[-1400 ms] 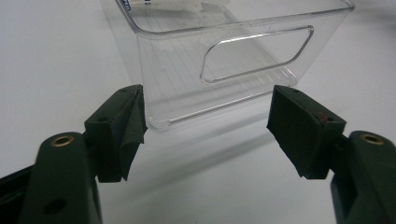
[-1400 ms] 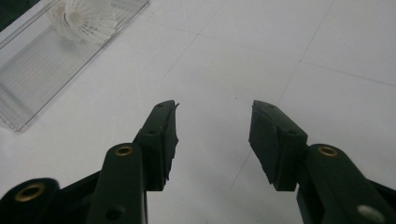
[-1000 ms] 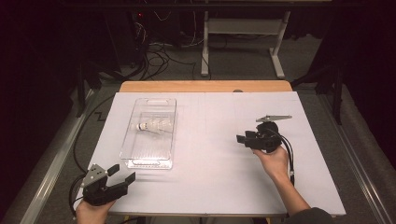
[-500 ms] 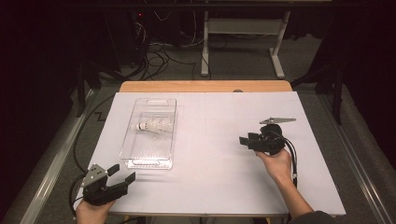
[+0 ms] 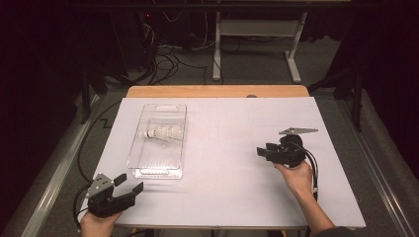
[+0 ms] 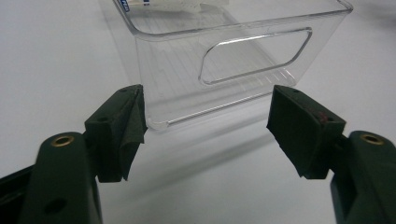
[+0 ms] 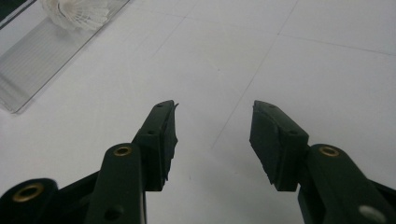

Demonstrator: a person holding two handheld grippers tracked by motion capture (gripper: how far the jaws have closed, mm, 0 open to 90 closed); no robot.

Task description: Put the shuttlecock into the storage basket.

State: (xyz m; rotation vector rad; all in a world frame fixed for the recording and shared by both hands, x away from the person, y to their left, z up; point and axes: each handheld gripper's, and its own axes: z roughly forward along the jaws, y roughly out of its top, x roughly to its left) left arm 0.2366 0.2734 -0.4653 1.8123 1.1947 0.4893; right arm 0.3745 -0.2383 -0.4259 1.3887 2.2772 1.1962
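A clear plastic container [image 5: 142, 143] lies on the left half of the white table sheet, with a white shuttlecock [image 5: 163, 133] on its side inside it. My left gripper [image 5: 129, 181] rests open at the near left corner, just short of the container's near end. In the left gripper view its jaws [image 6: 208, 126] stand wide apart, framing the container's handle wall [image 6: 243, 84], with the shuttlecock [image 6: 173, 4] at the top edge. At the right, my right gripper [image 5: 263, 150] points left, open and empty. In the right gripper view [image 7: 212, 130] bare sheet lies between the jaws, and the shuttlecock [image 7: 79, 14] and container [image 7: 32, 65] are far off at upper left.
The white sheet [image 5: 222, 173] covers the table, and a strip of wooden edge [image 5: 217, 91] shows at the far side. Beyond the table are floor cables [image 5: 168, 54] and a white desk frame [image 5: 291, 54]. Metal rails run along both sides.
My right gripper has shifted very slightly toward the near side. The left gripper, container and shuttlecock have not moved.
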